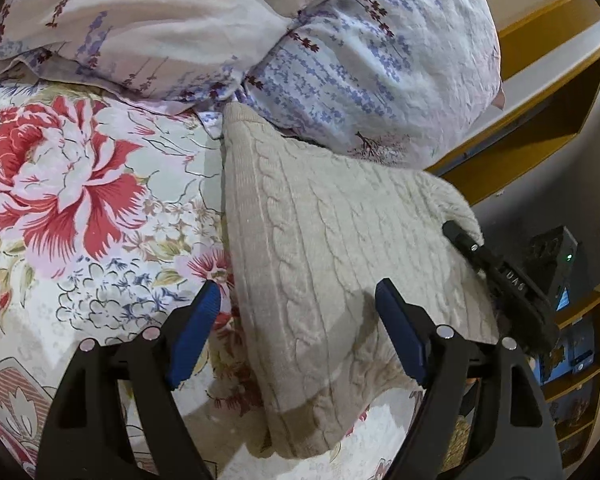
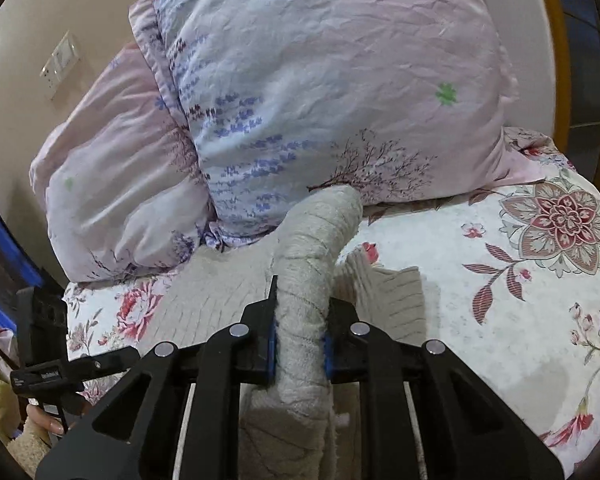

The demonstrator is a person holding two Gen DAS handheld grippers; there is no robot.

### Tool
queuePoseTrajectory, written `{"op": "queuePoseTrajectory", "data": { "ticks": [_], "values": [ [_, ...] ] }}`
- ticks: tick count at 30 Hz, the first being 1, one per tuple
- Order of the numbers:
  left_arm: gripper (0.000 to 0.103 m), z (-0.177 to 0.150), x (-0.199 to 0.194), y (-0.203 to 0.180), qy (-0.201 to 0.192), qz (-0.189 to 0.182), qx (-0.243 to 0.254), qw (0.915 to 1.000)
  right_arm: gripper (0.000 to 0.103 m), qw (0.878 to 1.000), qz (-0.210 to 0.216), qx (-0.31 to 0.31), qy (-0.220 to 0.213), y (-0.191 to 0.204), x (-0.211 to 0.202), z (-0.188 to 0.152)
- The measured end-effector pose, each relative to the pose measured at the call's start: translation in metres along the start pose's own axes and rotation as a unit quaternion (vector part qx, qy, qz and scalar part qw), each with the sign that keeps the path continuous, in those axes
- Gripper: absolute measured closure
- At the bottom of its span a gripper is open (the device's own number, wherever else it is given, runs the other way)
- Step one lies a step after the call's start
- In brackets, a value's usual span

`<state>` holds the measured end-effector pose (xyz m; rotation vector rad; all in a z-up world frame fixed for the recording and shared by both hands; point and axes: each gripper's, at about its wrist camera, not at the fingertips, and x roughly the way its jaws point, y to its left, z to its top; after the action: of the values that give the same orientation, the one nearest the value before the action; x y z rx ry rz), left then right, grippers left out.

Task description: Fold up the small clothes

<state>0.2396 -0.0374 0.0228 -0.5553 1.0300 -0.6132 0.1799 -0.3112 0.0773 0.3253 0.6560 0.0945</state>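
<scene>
- My right gripper [image 2: 299,350] is clenched on a bunched fold of the cream cable-knit sweater [image 1: 332,264], lifting that part off the bed [image 2: 500,320].
- My left gripper [image 1: 300,320] hangs released, its blue pads [image 1: 196,332] spread either side of the sweater's near edge.
- The rest of the sweater lies on the floral bedspread.
- Beyond it, two lavender-print pillows [image 2: 320,100] are piled up.

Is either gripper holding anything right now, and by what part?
The right gripper is shut on a bunched edge of the knit sweater. The left gripper is open, holding nothing.
</scene>
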Motion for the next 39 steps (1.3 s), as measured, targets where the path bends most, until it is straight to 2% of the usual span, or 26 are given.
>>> {"op": "queuePoseTrajectory", "data": {
  "ticks": [3,5,10,12,14,16,18,20,25,33,39],
  "values": [
    [0.024,-0.001,0.000,-0.002,0.003,-0.002,0.009,1.0000,0.087,1.000,-0.007,-0.006,-0.011,0.000,-0.006,0.001],
    [0.024,0.000,0.002,-0.004,0.004,-0.002,0.014,0.9999,0.087,1.000,-0.016,0.004,-0.003,-0.008,-0.002,-0.001],
    [0.024,-0.002,0.002,-0.005,0.015,0.000,0.019,0.9997,0.087,0.991,-0.092,0.056,0.080,-0.053,0.041,-0.019],
    [0.024,-0.002,0.000,-0.006,0.016,-0.003,0.018,0.9997,0.086,0.991,-0.077,0.079,0.078,-0.061,0.041,-0.021],
    [0.024,-0.004,-0.003,-0.006,0.016,-0.008,0.014,0.9998,0.075,0.990,-0.081,0.088,0.072,-0.063,0.033,-0.017],
    [0.024,-0.006,-0.007,-0.005,0.017,-0.016,0.005,0.9997,0.055,0.990,-0.086,0.099,0.054,-0.064,0.016,-0.013],
    [0.024,-0.009,-0.011,-0.005,0.017,-0.019,0.002,0.9997,0.046,0.990,-0.073,0.115,0.035,-0.068,-0.002,-0.014],
    [0.024,-0.012,-0.015,-0.006,0.017,-0.022,0.001,0.9996,0.046,0.990,-0.047,0.134,0.024,-0.075,-0.022,-0.018],
    [0.024,-0.022,-0.019,-0.005,0.018,-0.026,-0.004,0.9995,0.046,0.989,0.004,0.143,0.034,-0.070,-0.050,-0.041],
    [0.025,-0.035,-0.014,-0.006,0.035,-0.027,-0.015,0.9989,0.048,0.990,0.042,0.119,0.062,-0.047,-0.061,-0.076],
    [0.032,-0.042,-0.008,-0.005,0.051,-0.029,-0.024,0.9980,0.052,0.987,0.042,0.126,0.090,-0.043,-0.049,-0.091]
  ]
}}
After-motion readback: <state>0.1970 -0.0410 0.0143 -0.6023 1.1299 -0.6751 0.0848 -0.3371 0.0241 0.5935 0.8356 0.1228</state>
